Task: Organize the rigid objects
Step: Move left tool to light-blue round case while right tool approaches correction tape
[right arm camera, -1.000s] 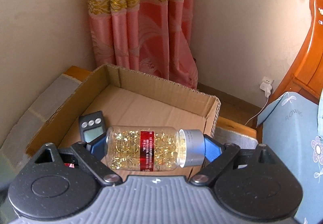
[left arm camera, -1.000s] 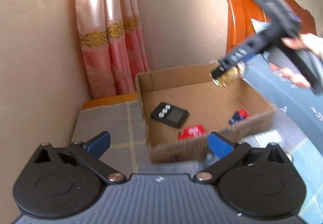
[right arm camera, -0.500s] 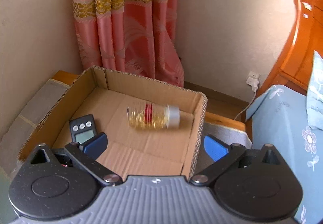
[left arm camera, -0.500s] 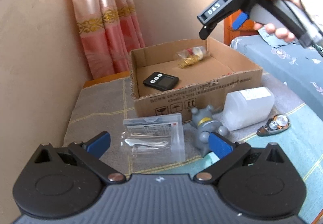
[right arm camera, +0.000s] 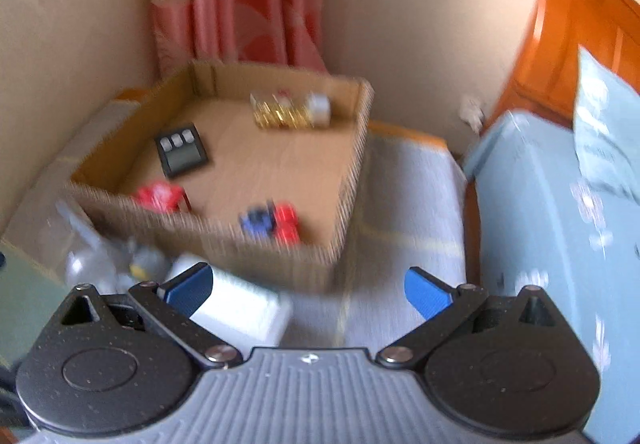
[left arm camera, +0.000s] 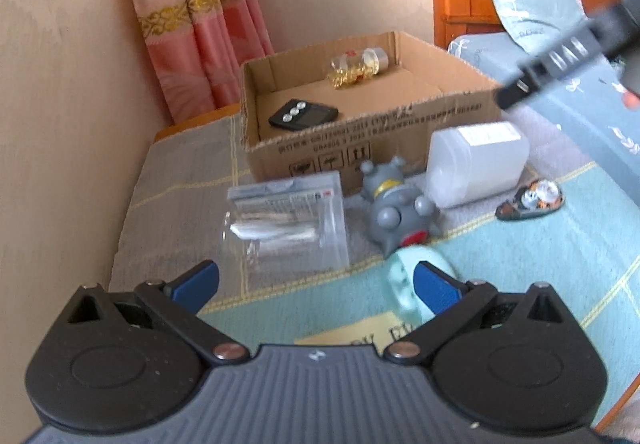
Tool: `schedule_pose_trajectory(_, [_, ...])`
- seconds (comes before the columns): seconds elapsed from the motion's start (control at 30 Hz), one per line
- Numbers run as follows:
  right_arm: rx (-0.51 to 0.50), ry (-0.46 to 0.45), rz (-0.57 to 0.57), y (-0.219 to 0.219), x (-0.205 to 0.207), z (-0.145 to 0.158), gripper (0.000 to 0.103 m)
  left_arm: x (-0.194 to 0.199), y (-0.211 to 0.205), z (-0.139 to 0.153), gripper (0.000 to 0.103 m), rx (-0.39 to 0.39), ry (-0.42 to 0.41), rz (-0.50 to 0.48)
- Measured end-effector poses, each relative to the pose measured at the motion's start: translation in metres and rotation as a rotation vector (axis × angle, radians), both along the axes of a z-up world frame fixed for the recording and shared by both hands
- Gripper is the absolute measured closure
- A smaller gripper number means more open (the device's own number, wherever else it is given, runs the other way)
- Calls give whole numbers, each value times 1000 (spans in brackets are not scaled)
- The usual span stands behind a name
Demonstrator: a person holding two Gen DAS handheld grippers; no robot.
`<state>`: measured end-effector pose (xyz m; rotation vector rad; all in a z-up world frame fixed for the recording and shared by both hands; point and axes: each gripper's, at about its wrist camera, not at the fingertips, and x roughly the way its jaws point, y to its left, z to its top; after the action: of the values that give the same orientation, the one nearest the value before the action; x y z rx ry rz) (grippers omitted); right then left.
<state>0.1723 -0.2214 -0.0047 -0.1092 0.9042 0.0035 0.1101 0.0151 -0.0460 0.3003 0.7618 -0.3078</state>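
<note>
Left claw (left arm camera: 316, 284), left wrist view: jaws spread wide, nothing between the blue pads, hovering over a bed w/ grey and teal checked cover (left arm camera: 540, 268). Just ahead lies a clear plastic case (left arm camera: 288, 219); right of it a grey toy figure (left arm camera: 394, 207) on its side, then a white plastic container (left arm camera: 476, 163) and a small dark trinket (left arm camera: 530, 195). A pale teal round item (left arm camera: 404, 268) sits near the right pad, partly hidden. Beyond these, the cardboard box (left arm camera: 360, 147) holds a black timer (left arm camera: 302, 113) near-left and the pill bottle (left arm camera: 358, 65) w/ gold capsules at the far wall. Right claw's finger (left arm camera: 560, 59) cuts in blurred at upper right.

Right claw (right arm camera: 308, 290), right wrist view, blurred: jaws at full spread and empty, having just opened; the bottle lies free in the box (right arm camera: 344, 203), far side (right arm camera: 290, 109). Also in the box: timer (right arm camera: 180, 149) at left, red item (right arm camera: 160, 195) and red-and-blue toy (right arm camera: 274, 224) by the near wall. White container (right arm camera: 240, 308) shows behind the left pad, outside the box.
</note>
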Motion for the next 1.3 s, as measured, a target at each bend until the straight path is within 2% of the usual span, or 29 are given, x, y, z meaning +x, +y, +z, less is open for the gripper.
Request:
schedule_pose_trajectory(0.1, [11,36,-87,-12,-21,-21,0,-1,3,-7,1,3,27,14])
schedule_pose_trajectory(0.2, [64,71,-180,-29,-32,-40,0,-2,3,-11,1,0,47,24])
schedule_pose_trajectory(0.47, [118,92,-344,-66,-14,-73,0,-7,0,-16,1,-16,70,9])
schedule_pose_trajectory(0.53, [133,89,-344,-66,-10,-80,0,-8,-2,-17,1,-13,76,5])
schedule_pose_trajectory(0.73, [41,62,-303,-54,-7,-89,0,-10,-4,-18,1,0,83,-5])
schedule_pose_trajectory(1.1, [45,86,-217,-37,-33,-87,0,-9,-4,-20,1,-9,87,-16])
schedule_pose_trajectory(1.3, [75,47,-97,-13,-42,-77,0,-9,-5,-20,1,-14,92,-25])
